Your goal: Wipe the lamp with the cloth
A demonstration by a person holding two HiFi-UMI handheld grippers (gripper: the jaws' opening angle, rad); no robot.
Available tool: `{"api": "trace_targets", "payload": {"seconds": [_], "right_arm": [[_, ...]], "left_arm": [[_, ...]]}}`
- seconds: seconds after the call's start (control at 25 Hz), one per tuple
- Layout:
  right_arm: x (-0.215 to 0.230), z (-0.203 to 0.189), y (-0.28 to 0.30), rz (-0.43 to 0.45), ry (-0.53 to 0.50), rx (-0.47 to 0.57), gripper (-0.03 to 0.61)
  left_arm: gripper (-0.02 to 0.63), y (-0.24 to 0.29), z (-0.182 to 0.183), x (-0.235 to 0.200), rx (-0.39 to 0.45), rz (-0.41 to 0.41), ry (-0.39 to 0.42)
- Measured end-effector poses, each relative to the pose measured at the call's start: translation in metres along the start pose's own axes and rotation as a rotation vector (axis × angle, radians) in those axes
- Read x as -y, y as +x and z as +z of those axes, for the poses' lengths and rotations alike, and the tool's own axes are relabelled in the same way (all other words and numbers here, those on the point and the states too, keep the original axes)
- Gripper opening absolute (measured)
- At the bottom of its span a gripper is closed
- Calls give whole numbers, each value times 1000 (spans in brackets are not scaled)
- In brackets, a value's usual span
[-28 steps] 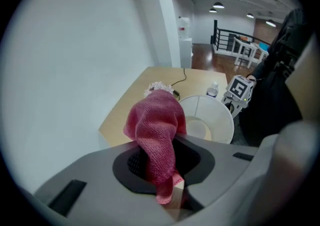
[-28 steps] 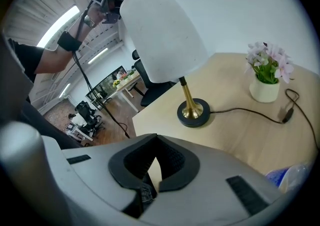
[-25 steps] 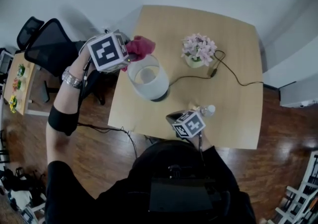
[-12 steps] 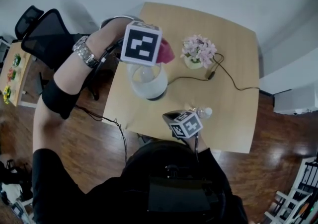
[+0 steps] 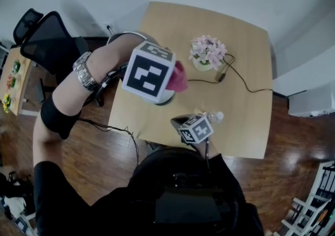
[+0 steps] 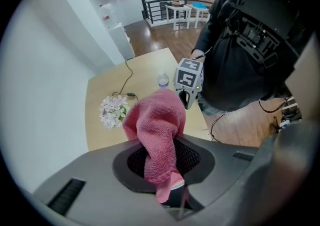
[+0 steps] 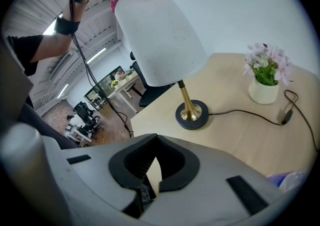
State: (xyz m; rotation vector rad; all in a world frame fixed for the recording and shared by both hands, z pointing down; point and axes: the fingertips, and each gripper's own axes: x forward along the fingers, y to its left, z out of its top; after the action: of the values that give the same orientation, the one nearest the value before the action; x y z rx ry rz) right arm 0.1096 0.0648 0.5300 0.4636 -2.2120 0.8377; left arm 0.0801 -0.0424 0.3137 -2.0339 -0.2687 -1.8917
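**One cloth at the top of one lamp, two grippers over one table**

I count two grippers. My left gripper (image 5: 149, 71) points down over the single lamp (image 7: 161, 34), which stands toward the left near part of the table (image 5: 246, 46). Its jaws are partly closed and pinch the one pink cloth (image 6: 157, 130), which bunches up between them and hangs past the tips. In the right gripper view the cloth sits at the very top of the white shade, apparently touching its upper rim. In the head view the marker cube covers most of the shade, and only a pink fold shows at the cube's right.

My right gripper (image 5: 188, 126) hangs over the near edge of the table, angled down toward the lamp's gold stem and dark round base. Its jaws are pressed together with nothing in them.

On the table I also see one white pot of pale pink flowers (image 5: 208, 52) to the right of the lamp. One black cable (image 5: 246, 80) runs from the lamp base past the pot. One clear bottle (image 5: 214, 117) lies just beside the right gripper. Two black office chairs (image 5: 49, 41) stand on the wooden floor, far left of the table.
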Motion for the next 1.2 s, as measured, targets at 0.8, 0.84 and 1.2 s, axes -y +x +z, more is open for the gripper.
{"api": "trace_targets", "payload": {"seconds": [0.8,0.84,1.2], "right_arm": [[-11,8,19,31,-54,-35,5],[-12,8,19,31,-52,-34,5],[-3,0,15,-2,-2,-24,5]], "left_arm": [[86,-5,-96,22,58,18,-258],[86,-5,-102,17,61,25,-276],[86,1,-101,-44,129,112,-322]]}}
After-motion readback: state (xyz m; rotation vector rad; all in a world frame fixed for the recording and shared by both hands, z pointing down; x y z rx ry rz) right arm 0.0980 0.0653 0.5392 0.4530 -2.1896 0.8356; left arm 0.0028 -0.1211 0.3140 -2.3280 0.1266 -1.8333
